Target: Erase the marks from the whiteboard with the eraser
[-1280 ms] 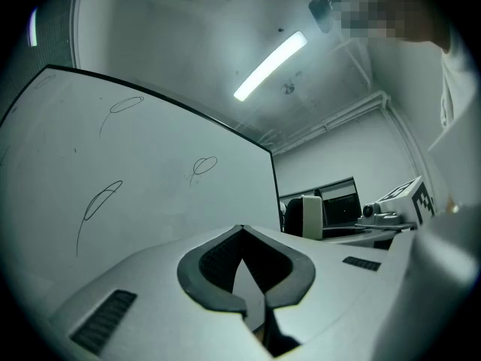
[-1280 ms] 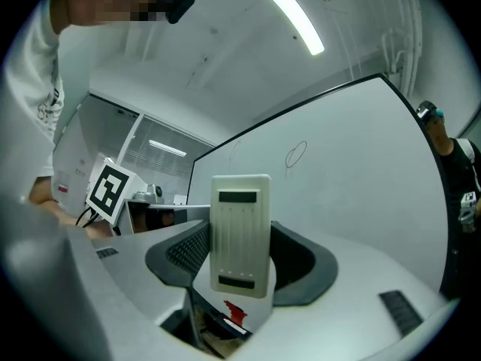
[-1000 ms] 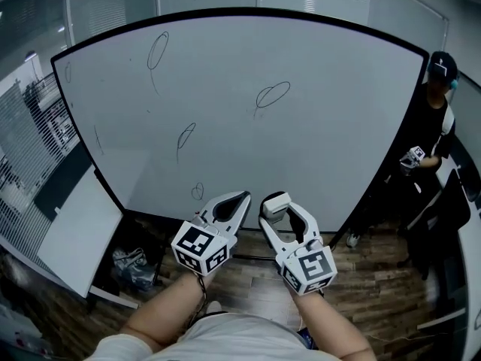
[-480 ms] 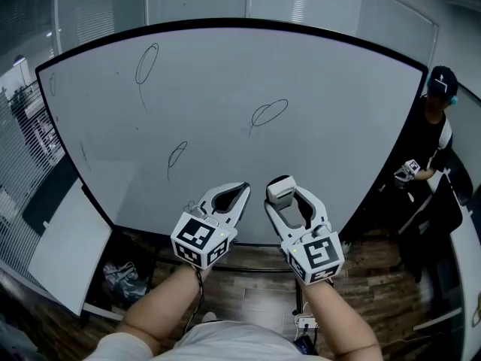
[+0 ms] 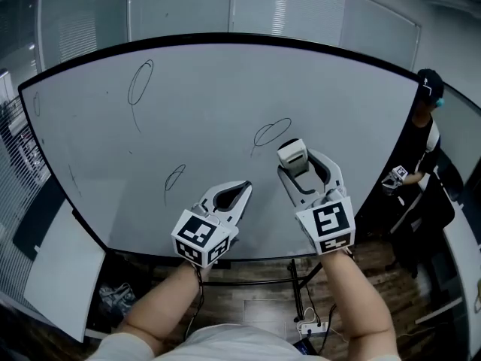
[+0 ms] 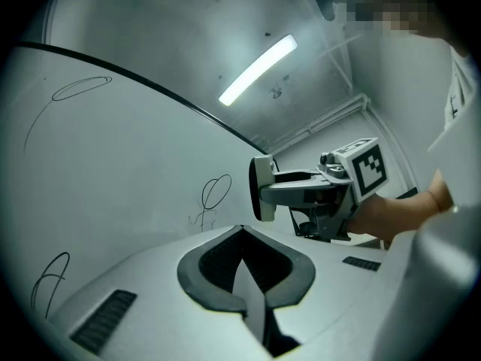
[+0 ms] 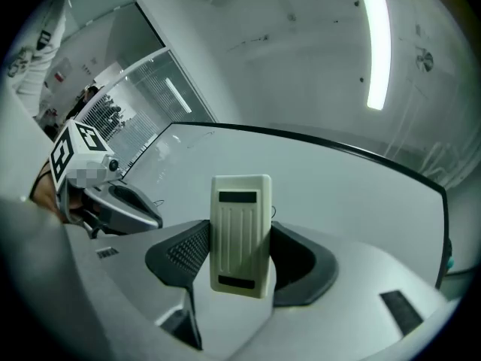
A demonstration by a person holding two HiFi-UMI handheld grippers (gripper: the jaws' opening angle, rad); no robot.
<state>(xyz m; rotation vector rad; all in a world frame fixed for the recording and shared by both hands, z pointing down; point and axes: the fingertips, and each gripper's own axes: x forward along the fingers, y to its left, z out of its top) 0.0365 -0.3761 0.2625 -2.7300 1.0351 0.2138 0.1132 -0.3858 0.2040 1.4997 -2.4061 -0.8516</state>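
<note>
A large whiteboard (image 5: pixel 225 104) fills the head view. It carries thin pen loops: one at upper left (image 5: pixel 140 81), one in the middle (image 5: pixel 272 131), one lower left (image 5: pixel 174 176). My right gripper (image 5: pixel 294 158) is shut on a white ribbed eraser (image 5: pixel 291 151), held just below and right of the middle loop. That eraser (image 7: pixel 240 232) stands upright between the jaws in the right gripper view. My left gripper (image 5: pixel 242 189) is shut and empty, low before the board. From the left gripper (image 6: pixel 242 232), the eraser (image 6: pixel 261 189) faces the board beside a loop (image 6: pixel 216 192).
A person in black with a cap (image 5: pixel 425 126) stands at the board's right edge, holding a small device (image 5: pixel 396 177). A white panel (image 5: pixel 52 269) leans at lower left. The board's stand legs (image 5: pixel 301 292) and cables sit on the wooden floor below.
My right gripper has risen with the eraser from the board's lower edge up to just beside the middle loop. The left gripper has stayed low and shut.
</note>
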